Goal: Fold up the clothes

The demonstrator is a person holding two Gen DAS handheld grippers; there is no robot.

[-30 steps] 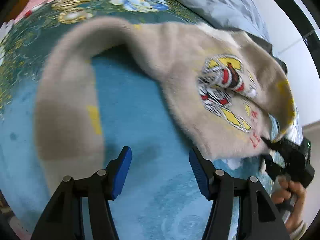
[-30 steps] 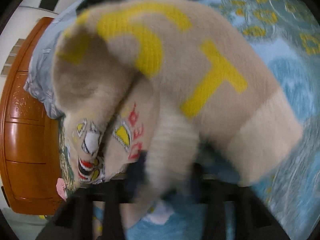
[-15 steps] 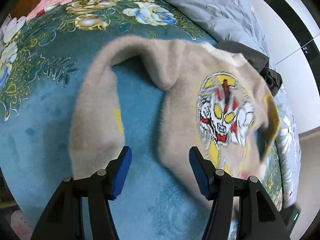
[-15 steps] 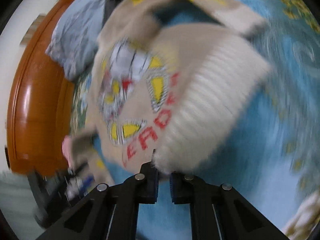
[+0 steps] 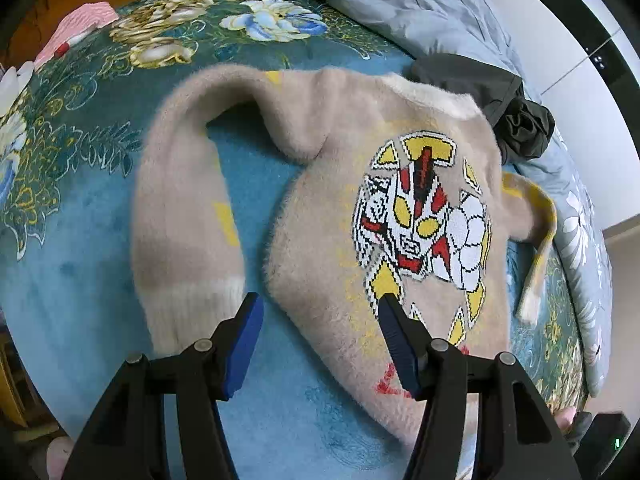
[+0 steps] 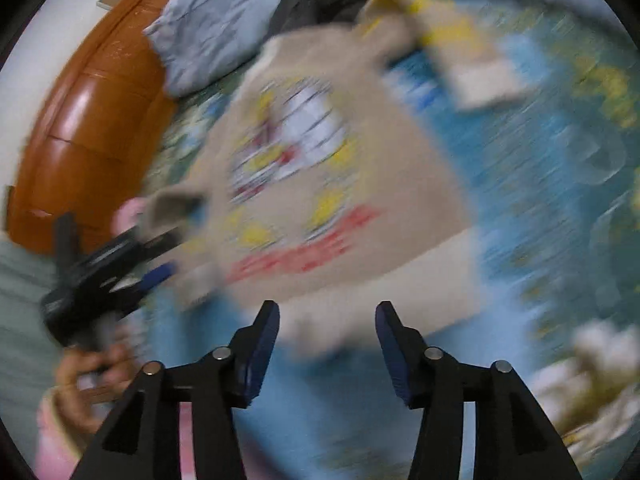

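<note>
A fuzzy beige sweater (image 5: 328,216) with a cartoon hero print lies face up on the blue flowered bedspread (image 5: 80,240). One sleeve (image 5: 180,220) curves down the left, its cream cuff beside my left gripper (image 5: 320,320). That gripper hovers open above the sweater's lower left edge and holds nothing. In the blurred right wrist view the sweater (image 6: 340,168) is spread out, its cream hem (image 6: 400,280) just beyond my right gripper (image 6: 328,316). Its jaws are opening, and the pads do not press the hem. The left gripper (image 6: 176,240) shows there too, held by a hand (image 6: 88,364).
A grey flowered quilt (image 5: 440,8) and a dark crumpled garment (image 5: 500,96) lie past the sweater's collar. A pink cloth (image 5: 80,24) sits at the bedspread's far left corner. A wooden headboard (image 6: 80,120) borders the bed.
The right gripper, shut on the sweater's hem before, has let it go and opened. The sweater dropped from a bunched heap to lie spread out, print up. The left gripper stayed open.
</note>
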